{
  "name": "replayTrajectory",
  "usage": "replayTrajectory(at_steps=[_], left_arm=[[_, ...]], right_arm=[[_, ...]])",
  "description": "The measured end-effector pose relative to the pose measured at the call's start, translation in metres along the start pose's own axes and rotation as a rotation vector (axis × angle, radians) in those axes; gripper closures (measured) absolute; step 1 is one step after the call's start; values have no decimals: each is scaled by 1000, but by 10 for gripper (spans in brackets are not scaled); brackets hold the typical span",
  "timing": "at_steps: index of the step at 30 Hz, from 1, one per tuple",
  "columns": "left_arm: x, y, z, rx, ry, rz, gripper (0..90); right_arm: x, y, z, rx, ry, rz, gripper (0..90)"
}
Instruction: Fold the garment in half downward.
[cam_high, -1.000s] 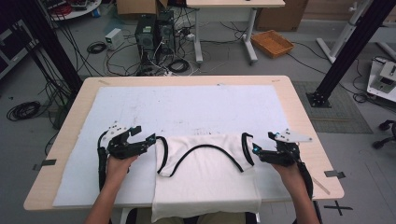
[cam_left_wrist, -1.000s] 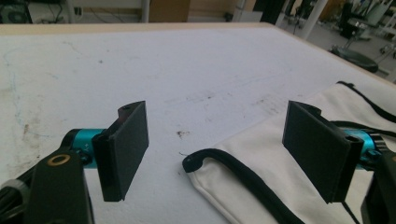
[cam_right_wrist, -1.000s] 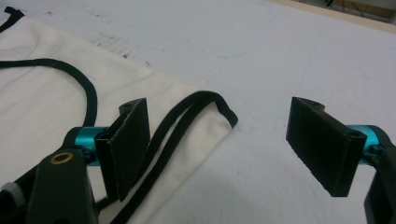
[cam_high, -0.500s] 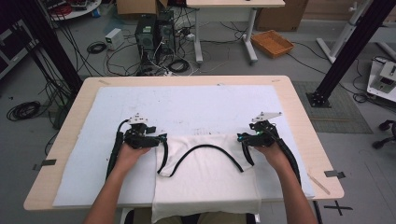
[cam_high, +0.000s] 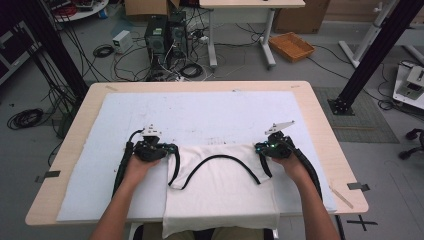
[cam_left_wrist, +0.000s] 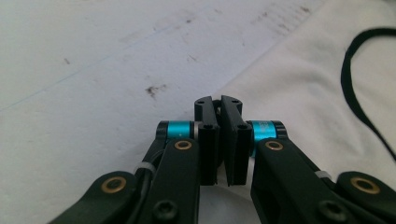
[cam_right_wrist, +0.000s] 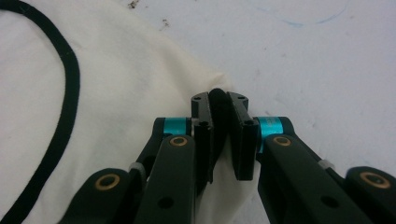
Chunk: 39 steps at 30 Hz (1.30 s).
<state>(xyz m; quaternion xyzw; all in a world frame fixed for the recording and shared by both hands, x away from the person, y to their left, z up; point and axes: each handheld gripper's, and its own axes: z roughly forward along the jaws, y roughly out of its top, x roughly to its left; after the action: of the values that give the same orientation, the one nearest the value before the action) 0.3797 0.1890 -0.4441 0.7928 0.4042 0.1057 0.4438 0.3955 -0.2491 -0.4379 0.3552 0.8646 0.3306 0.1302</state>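
Partly off the table edge, white top (cam_high: 220, 192), both grippers' fingers just closed on its shoulder corners.

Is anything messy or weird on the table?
The white top hangs off the table's near edge, and the white mat has dark smudges. Otherwise, nothing stands out.
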Motion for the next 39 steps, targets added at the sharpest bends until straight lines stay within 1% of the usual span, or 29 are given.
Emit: replayTrajectory(at_steps=[1, 2, 3, 4, 5, 6, 7, 8, 9, 10, 11, 13, 14, 17, 19, 20, 21, 23, 24, 26, 27, 28, 29, 30, 31, 35, 36, 37, 39], left_arm=[[4, 3, -5, -77, -2, -48, 859], [4, 3, -5, -77, -2, -48, 860], [6, 6, -7, -112, 0, -68, 860], [8, 9, -8, -135, 7, -84, 861], [10, 12, -9, -152, 22, -94, 861], [15, 19, -10, -188, 39, -122, 861], [16, 21, -11, -203, 46, -127, 861], [16, 21, -11, -203, 46, -127, 861], [16, 23, -12, -228, 38, -136, 861], [15, 23, -12, -243, 32, -135, 861], [14, 23, -13, -247, 30, -125, 861], [12, 22, -17, -242, 12, -102, 860], [10, 21, -19, -252, 1, -97, 860], [1, 14, -29, -271, -18, -66, 859], [-5, 9, -35, -284, -41, -42, 858], [-5, 9, -35, -284, -41, -42, 858], [-16, -2, -46, -297, -65, -2, 858], [-23, -8, -52, -292, -81, 22, 857], [-23, -8, -52, -292, -81, 22, 857], [-31, -15, -59, -296, -103, 43, 857], [-34, -18, -63, -299, -113, 57, 857], [-38, -22, -66, -300, -120, 64, 857], [-40, -26, -69, -299, -130, 70, 857], [-42, -30, -72, -292, -140, 78, 856], [-45, -35, -74, -284, -148, 80, 856], [-54, -52, -83, -267, -189, 84, 856], [-57, -56, -85, -265, -205, 88, 856], [-61, -59, -86, -258, -214, 95, 856], [-67, -63, -89, -244, -238, 108, 856]], right_arm=[[0, 1, 0, -9, -29, -8, 825], [-1, 2, -1, -27, -57, -6, 826], [-1, 2, -1, -27, -57, -6, 826], [-4, 6, -4, -85, -106, 11, 825], [-4, 6, -4, -85, -106, 11, 825], [-7, 9, -5, -109, -132, 15, 826], [-12, 14, -8, -163, -174, 39, 825], [-12, 14, -8, -163, -174, 39, 825], [-15, 17, -12, -215, -179, 75, 825], [-15, 17, -12, -215, -179, 75, 825], [-13, 17, -16, -246, -171, 81, 825], [-11, 16, -17, -246, -171, 77, 824], [-9, 15, -19, -246, -177, 59, 824], [-1, 7, -27, -276, -163, 40, 823], [4, 2, -33, -294, -158, 28, 823], [4, 2, -33, -294, -158, 28, 823], [14, -8, -43, -333, -137, 11, 822], [23, -15, -50, -361, -121, 0, 822], [23, -15, -50, -361, -121, 0, 822], [32, -26, -57, -379, -93, -16, 821], [35, -30, -59, -375, -85, -21, 821], [42, -40, -65, -382, -71, -38, 820], [42, -40, -65, -382, -71, -38, 820], [47, -49, -73, -385, -56, -48, 818], [47, -49, -73, -385, -56, -48, 818], [61, -65, -86, -391, -24, -63, 816], [68, -73, -91, -389, -22, -76, 816], [68, -73, -91, -389, -22, -76, 816], [73, -81, -94, -378, -30, -93, 815]])
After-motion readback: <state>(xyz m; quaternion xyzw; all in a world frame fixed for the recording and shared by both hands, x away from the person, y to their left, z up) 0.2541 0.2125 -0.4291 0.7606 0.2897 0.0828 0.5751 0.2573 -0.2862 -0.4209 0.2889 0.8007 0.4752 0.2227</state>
